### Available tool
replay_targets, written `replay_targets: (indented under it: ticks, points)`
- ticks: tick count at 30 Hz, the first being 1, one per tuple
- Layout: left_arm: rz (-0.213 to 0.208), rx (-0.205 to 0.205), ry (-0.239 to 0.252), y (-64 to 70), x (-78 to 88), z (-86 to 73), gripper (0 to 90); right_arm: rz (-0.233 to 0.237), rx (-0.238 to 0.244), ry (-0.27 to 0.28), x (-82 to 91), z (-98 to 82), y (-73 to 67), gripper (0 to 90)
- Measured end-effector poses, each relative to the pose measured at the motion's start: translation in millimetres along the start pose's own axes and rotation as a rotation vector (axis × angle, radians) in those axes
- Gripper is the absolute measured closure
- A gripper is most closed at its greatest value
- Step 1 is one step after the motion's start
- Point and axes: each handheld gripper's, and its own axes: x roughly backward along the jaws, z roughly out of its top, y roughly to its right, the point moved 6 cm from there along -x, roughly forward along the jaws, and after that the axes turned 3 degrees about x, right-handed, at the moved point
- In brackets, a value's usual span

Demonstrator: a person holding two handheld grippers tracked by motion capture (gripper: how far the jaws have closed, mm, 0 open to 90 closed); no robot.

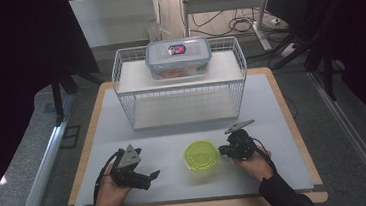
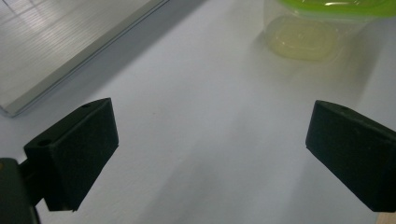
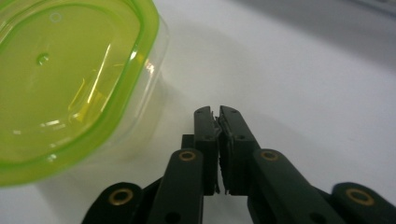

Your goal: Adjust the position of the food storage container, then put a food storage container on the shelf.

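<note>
Left gripper [image 1: 150,176]: nearest the person, resting low over the table at the front left, black jaws spread wide with nothing between them; in the left gripper view the pale table lies between the pads [image 2: 77,151] and the container sits ahead.
Right gripper [image 1: 221,150]: just to the right of the container, jaws pressed together on nothing; the right gripper view shows the fingertips [image 3: 208,122] beside the clear wall, apart from it.
Round clear plastic container with lime-green lid [image 1: 201,155]: standing upright on the white table mat [image 1: 174,141] between the two grippers, lid seated.
Step in hand: judged to be the approach to grasp this container.
How to do it well: open the right jaws before closing in, take the wall below the lid rim squarely, and keep it level; the smooth plastic may slip.
White wire shelf rack [image 1: 179,85]: behind the container, well apart.
Clear rectangular lidded box with blue-edged lid [image 1: 178,57]: on the rack's upper shelf.
</note>
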Motion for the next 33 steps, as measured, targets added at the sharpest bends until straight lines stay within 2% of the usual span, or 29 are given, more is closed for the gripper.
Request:
replay_targets:
  ticks: [7, 12, 15, 19, 21, 25, 33]
  points:
    - [0.039, -0.016, -0.049, -6.2, -2.6, -8.1, 2.9, -0.073, 0.062, 0.045, 17.8, -3.4, 7.2, 70.4]
    - [0.058, -0.024, -0.07, -8.5, -1.7, -13.6, 2.9, -0.099, 0.079, 0.07, 26.4, -8.6, 13.7, 51.2]
    - [0.056, -0.012, -0.073, -9.9, -1.2, -15.8, 2.9, -0.103, 0.081, 0.077, 28.8, -10.5, 17.1, 38.9]
    - [0.055, -0.02, -0.077, -9.1, -2.7, -15.9, 2.9, -0.091, 0.092, 0.097, 27.4, -9.5, 18.9, 22.1]
    - [0.055, -0.025, -0.079, -8.6, -3.6, -16.5, 2.9, -0.104, 0.097, 0.11, 25.4, -8.3, 18.4, 15.6]
    - [0.055, -0.024, -0.071, -8.9, -2.9, -16.2, 2.9, -0.091, 0.087, 0.123, 24.5, -7.7, 18.8, 9.5]
    - [0.064, -0.029, -0.045, -9.1, -2.0, -14.5, 2.8, -0.074, 0.063, 0.142, 28.0, -6.0, 19.1, 6.1]
